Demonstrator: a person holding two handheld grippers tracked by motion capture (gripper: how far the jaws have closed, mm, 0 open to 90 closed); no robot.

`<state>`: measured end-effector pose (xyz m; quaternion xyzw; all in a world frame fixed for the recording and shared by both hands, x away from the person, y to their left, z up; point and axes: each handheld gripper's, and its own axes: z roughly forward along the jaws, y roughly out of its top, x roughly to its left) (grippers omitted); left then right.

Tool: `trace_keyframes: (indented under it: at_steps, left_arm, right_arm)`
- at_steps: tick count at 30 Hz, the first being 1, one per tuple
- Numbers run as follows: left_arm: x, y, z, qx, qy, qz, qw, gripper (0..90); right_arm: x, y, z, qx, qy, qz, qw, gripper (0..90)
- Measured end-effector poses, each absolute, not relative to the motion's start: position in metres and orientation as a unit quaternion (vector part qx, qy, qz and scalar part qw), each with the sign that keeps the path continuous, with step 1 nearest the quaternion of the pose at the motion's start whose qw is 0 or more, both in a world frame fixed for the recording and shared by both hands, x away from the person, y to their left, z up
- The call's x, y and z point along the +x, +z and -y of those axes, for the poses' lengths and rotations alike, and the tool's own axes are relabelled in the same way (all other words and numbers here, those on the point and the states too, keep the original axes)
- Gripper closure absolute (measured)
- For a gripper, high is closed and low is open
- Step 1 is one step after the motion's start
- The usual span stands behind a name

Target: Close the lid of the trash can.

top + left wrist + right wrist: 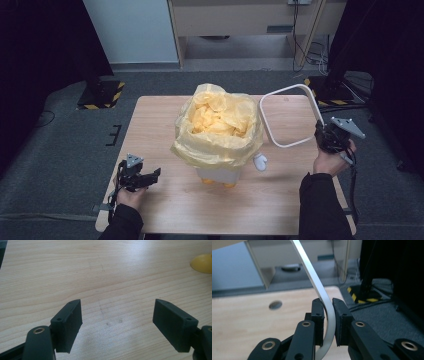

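Right gripper [320,134] clamps the white ring [287,117], raised over the table's [160,130] far right corner beside the bin [220,150]; square it above the bag [220,127] before lowering. Left gripper [152,176] rests unclenched, empty

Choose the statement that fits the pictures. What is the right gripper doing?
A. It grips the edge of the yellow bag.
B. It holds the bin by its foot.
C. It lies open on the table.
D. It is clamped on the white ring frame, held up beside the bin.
D: the right gripper has its jaws shut on the white ring frame, held up beside the small white bin lined with the yellow bag.
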<state>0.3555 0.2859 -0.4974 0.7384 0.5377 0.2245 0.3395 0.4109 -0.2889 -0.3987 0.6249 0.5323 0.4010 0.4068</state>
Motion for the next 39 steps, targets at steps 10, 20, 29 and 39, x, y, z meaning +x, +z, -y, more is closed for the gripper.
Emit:
trace_keyframes:
  at_steps: [10, 20, 29, 39]
  left_arm:
    - [0.355, -0.497, -0.286, 0.736, 0.223, -0.539, 0.342, 22.9]
    - [0.356, -0.498, -0.285, 0.739, 0.223, -0.538, 0.339, 22.9]
    - [0.356, -0.498, -0.286, 0.739, 0.223, -0.539, 0.338, 22.9]
    - [0.356, -0.498, -0.285, 0.738, 0.223, -0.539, 0.338, 22.9]
  right_arm:
    - [0.41, -0.36, 0.289, 0.609, 0.446, -0.483, 0.443, 80.5]
    - [0.404, -0.32, 0.282, 0.561, 0.507, -0.487, 0.437, 80.5]
    - [0.398, -0.293, 0.273, 0.532, 0.538, -0.474, 0.451, 80.6]
    - [0.391, -0.275, 0.265, 0.496, 0.577, -0.479, 0.438, 80.6]
